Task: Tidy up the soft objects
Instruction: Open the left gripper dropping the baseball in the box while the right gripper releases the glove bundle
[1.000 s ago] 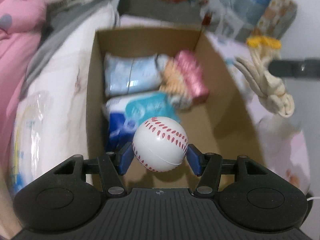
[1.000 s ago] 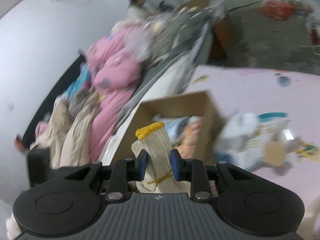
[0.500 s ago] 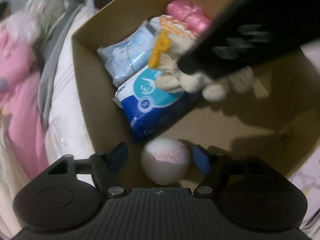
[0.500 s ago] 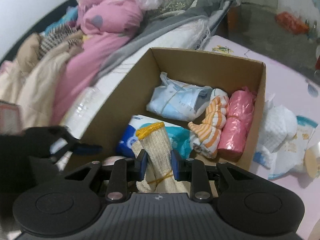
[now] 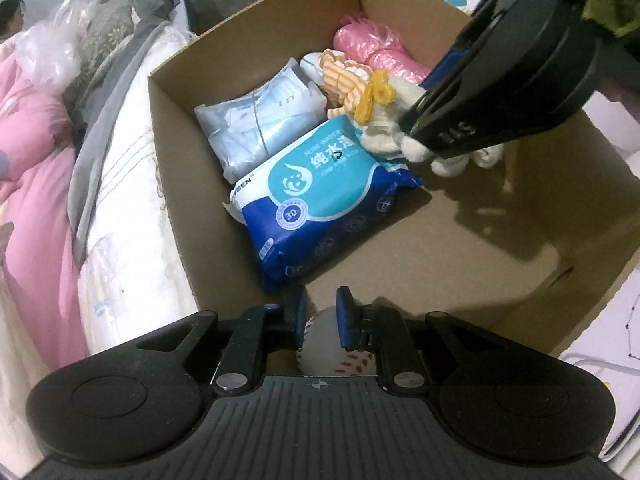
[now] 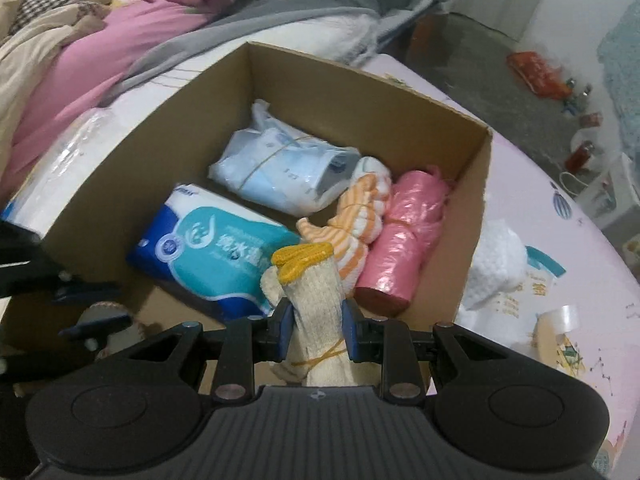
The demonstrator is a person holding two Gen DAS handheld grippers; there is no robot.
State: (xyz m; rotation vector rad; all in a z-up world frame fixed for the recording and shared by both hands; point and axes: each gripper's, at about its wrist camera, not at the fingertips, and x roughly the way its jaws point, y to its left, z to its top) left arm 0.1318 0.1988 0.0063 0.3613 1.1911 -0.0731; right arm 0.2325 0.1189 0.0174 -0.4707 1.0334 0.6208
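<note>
An open cardboard box (image 5: 180, 184) holds a blue wet-wipes pack (image 5: 320, 204), a pale blue packet (image 5: 260, 120), an orange-striped cloth (image 5: 344, 80) and a pink roll (image 5: 380, 52). A white baseball (image 5: 332, 350) with red stitching lies on the box floor by the near wall. My left gripper (image 5: 322, 300) hangs just above it, jaws closing to a narrow gap with nothing between them. My right gripper (image 6: 316, 312) is shut on a cream knitted glove bundle (image 6: 316, 300) with a yellow cuff, held over the box next to the wipes pack (image 6: 208, 252).
The box (image 6: 472, 208) stands on a pink patterned mat, against a bed with a pink quilt (image 6: 100, 56) and grey blanket. A white fluffy cloth (image 6: 496, 268) and a tape roll (image 6: 560, 320) lie right of the box. A person (image 5: 10, 20) is far off.
My left gripper let go of the baseball, which dropped to the box floor, and its jaws then narrowed. My right gripper swung in over the box with the glove bundle.
</note>
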